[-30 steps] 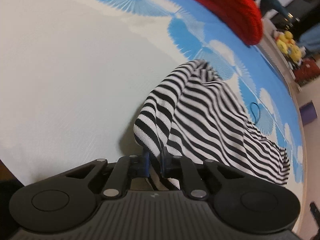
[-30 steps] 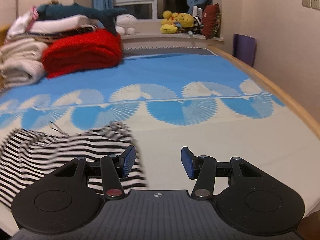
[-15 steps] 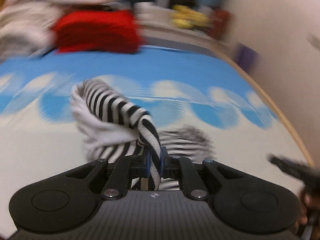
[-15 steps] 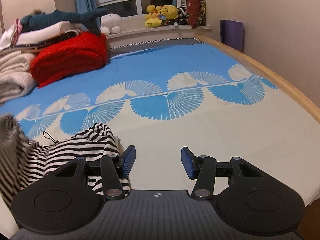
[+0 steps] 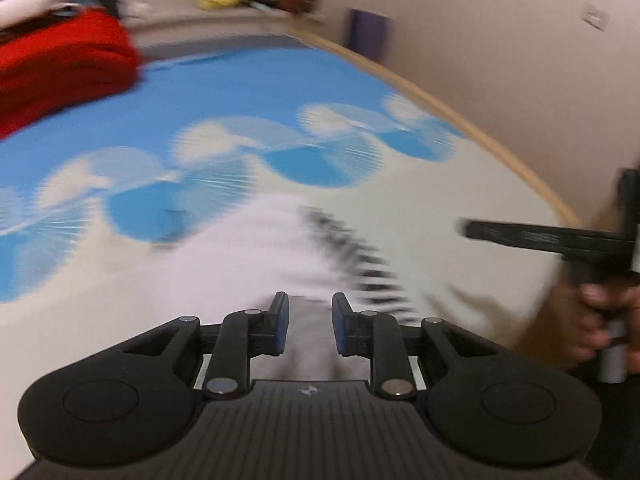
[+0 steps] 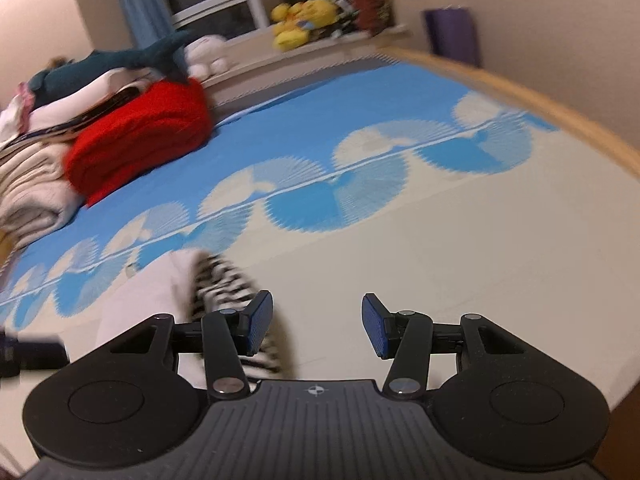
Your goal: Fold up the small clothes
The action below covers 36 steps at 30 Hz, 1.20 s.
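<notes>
Striped garment [image 5: 352, 264] lies on the bed [image 5: 460, 208], released, both tongs empty.

We see one black-and-white striped piece, motion-blurred, its pale inner side up with the striped edge showing along the right, so we judge a fold has been laid over. Left tongs [image 5: 307, 328] sit just above its near edge, parted narrowly with nothing between the pads; probably opened to drop the cloth in place. Right tongs [image 6: 317, 326] are spread wide over bare sheet, garment [image 6: 224, 280] just beside the left finger, we guess ready for a next pinch. We count one garment in play, two tongs, one red folded knit [image 6: 140, 140] on a stack at the far side.
</notes>
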{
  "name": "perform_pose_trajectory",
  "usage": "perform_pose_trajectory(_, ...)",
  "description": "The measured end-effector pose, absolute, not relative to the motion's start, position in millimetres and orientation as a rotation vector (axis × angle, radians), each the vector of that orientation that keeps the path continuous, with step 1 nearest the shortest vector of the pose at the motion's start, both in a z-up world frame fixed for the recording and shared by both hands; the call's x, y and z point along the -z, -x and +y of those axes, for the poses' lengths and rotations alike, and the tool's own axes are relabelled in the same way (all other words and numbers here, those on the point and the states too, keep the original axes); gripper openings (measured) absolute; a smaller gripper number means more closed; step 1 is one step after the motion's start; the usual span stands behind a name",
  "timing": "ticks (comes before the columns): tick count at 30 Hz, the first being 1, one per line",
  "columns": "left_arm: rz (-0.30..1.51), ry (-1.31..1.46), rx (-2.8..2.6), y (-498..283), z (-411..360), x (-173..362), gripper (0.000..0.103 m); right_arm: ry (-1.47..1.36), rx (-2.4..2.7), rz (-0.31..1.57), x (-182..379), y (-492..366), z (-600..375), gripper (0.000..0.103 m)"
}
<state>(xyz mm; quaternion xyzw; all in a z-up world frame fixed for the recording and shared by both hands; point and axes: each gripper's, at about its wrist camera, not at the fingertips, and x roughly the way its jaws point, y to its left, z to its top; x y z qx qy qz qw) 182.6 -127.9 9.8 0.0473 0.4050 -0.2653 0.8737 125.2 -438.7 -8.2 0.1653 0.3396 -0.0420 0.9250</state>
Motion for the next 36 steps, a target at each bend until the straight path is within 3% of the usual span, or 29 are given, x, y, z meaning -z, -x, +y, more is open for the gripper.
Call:
perform_pose_trajectory(6,0.892,0.002,0.408,-207,-62,21,0.025,-0.378,-0.112,0.813,21,-167,-396,0.05)
perform_pose_trajectory(9,0.848,0.075,0.4,-212,-47,11,0.028,-0.383,-0.14,0.888,32,-193,-376,0.057)
perform_pose_trajectory(13,0.926,0.123,0.411,-220,-37,22,0.028,-0.376,-0.159,0.979,50,-221,-355,0.057)
perform_pose_trajectory(15,0.983,0.143,0.436,-223,-38,30,0.035,-0.366,-0.156,1.016,60,-231,-348,0.057)
perform_pose_trajectory(17,1.024,0.128,0.464,-221,-42,38,0.038,-0.35,-0.156,1.049,68,-238,-342,0.053)
perform_pose_trajectory(21,1.08,0.057,0.497,-218,-61,51,0.047,-0.452,-0.234,1.039,69,-231,-349,0.004)
perform_pose_trajectory(22,1.094,0.053,0.505,-217,-64,55,0.049,-0.466,-0.245,1.019,65,-226,-354,0.001)
perform_pose_trajectory(28,1.131,0.046,0.536,-214,-81,69,0.057,-0.625,-0.29,0.77,26,-184,-410,0.0)
perform_pose_trajectory(29,1.137,0.047,0.549,-212,-84,71,0.064,-0.64,-0.272,0.746,23,-178,-420,0.0)
perform_pose_trajectory(30,1.141,0.044,0.561,-211,-88,73,0.069,-0.651,-0.238,0.743,22,-173,-428,0.0)
perform_pose_trajectory(33,1.147,-0.008,0.588,-206,-102,78,0.07,-0.661,-0.141,0.814,33,-172,-444,0.0)
perform_pose_trajectory(36,1.182,-0.086,0.563,-204,-112,90,0.075,-0.486,-0.083,0.953,52,-186,-426,0.0)
